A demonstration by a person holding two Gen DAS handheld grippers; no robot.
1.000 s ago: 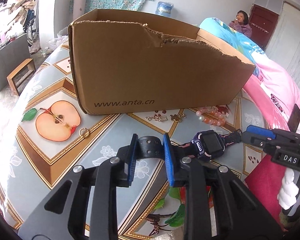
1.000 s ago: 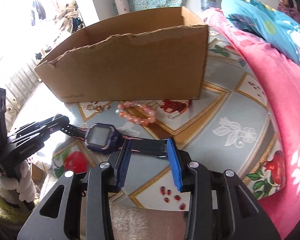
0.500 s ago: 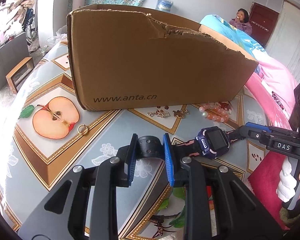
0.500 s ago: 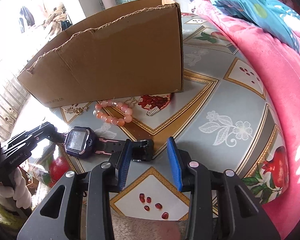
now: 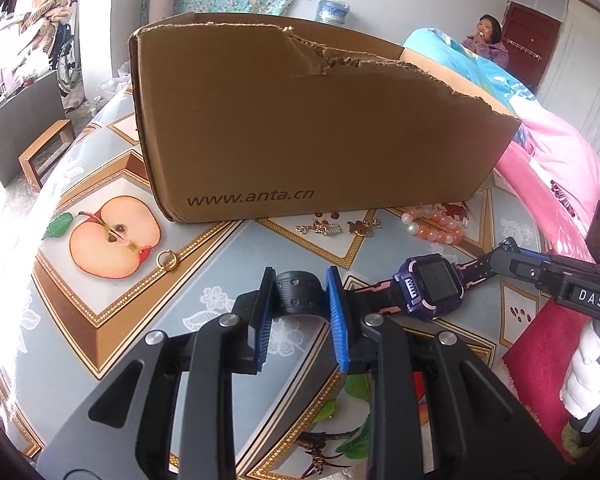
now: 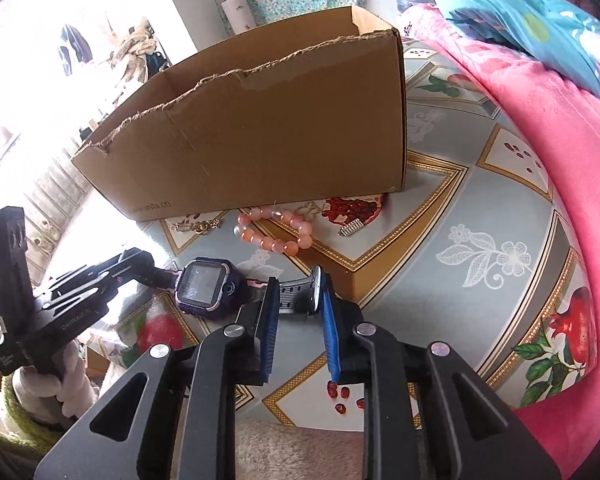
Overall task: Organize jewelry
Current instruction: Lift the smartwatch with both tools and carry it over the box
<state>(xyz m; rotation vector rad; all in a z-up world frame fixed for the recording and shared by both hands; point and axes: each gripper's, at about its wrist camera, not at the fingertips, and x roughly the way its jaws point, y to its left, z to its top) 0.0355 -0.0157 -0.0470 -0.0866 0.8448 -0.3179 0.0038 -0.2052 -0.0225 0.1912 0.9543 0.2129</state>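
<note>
A purple watch with black and pink straps is held just above the patterned table between my two grippers. In the left wrist view my left gripper is shut on one black strap end. My right gripper is closing its jaws on the other strap end, whose buckle touches the right pad. The watch face sits to the left of it. Each gripper shows in the other's view: right gripper, left gripper. The open cardboard box stands behind.
In front of the box lie a pink bead bracelet, small gold charms, a silver clip and a gold ring. A pink blanket borders the table on the right. A person sits far back.
The right gripper's jaws have narrowed around the strap end, which lay against one pad half a second ago. The left gripper keeps its grip and has stayed in place.
</note>
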